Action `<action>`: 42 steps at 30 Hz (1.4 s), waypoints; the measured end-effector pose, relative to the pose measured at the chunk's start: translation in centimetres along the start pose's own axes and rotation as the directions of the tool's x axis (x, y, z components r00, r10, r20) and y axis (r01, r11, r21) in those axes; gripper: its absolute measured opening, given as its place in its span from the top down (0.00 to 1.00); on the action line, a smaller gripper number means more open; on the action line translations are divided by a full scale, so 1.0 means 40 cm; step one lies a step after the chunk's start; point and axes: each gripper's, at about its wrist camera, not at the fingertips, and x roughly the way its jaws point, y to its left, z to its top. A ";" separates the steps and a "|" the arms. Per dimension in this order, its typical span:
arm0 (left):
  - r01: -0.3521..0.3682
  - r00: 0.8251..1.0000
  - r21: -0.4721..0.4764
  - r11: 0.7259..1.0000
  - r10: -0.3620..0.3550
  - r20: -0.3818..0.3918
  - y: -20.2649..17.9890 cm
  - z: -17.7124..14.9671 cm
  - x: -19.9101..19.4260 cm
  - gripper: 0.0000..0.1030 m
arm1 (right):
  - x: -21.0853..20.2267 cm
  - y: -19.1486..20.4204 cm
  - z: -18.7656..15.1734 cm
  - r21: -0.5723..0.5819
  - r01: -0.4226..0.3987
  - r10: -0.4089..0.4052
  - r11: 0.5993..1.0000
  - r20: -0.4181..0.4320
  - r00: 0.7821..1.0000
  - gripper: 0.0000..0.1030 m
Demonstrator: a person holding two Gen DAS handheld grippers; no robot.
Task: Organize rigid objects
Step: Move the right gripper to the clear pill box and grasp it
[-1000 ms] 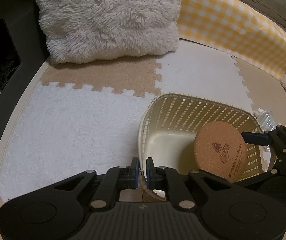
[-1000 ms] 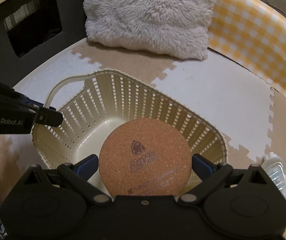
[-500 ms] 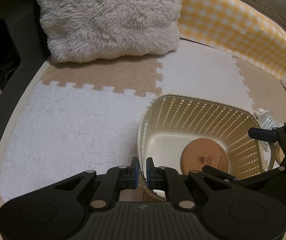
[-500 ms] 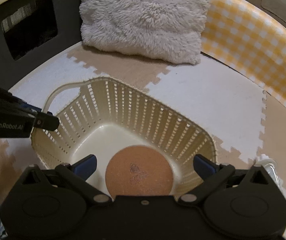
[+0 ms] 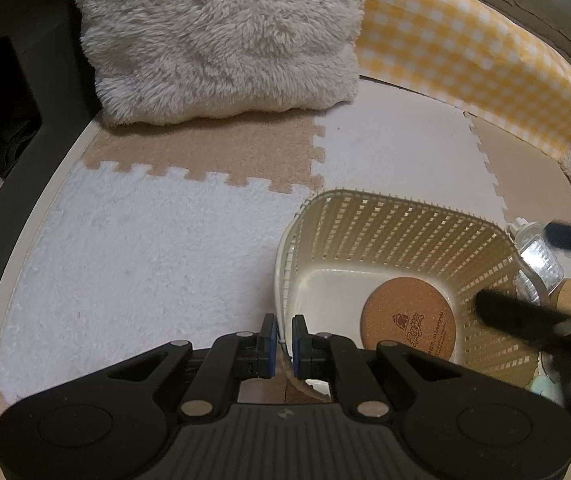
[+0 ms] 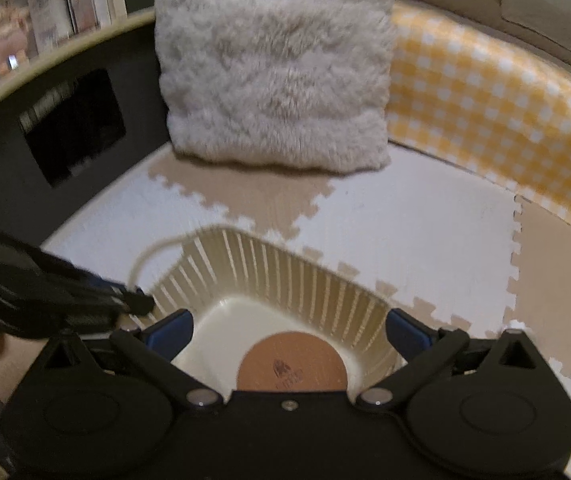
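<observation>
The left hand-held gripper (image 5: pixel 281 338) pinches the basket (image 5: pixel 365 216) rim. The right hand-held gripper (image 6: pixel 287 330) is spread, empty. The coaster (image 5: pixel 407 324) lies flat inside.

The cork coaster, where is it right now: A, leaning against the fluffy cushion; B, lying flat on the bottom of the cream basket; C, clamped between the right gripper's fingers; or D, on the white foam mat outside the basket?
B: the cork coaster lies flat on the floor of the basket, and the right gripper stands open above it, holding nothing.
</observation>
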 end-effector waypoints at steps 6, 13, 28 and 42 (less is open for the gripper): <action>0.000 1.000 0.000 1.000 0.000 0.000 0.000 0.000 0.000 0.92 | -0.104 -0.059 0.038 0.060 -0.004 -0.004 0.998 0.129 0.992 0.00; 0.001 1.000 -0.001 1.000 -0.001 0.000 0.000 0.000 0.000 0.92 | -0.150 -0.179 0.037 0.134 0.082 -0.109 0.988 0.208 0.972 0.00; 0.006 1.000 -0.008 1.000 -0.006 -0.003 0.002 0.001 -0.002 0.92 | -0.015 -0.411 -0.127 0.095 0.332 -0.338 0.938 0.057 0.939 0.00; 0.012 1.000 -0.017 1.000 -0.012 -0.004 0.007 0.003 -0.001 0.92 | 0.156 -0.327 -0.234 -0.324 0.321 -0.366 0.890 -0.086 0.927 0.00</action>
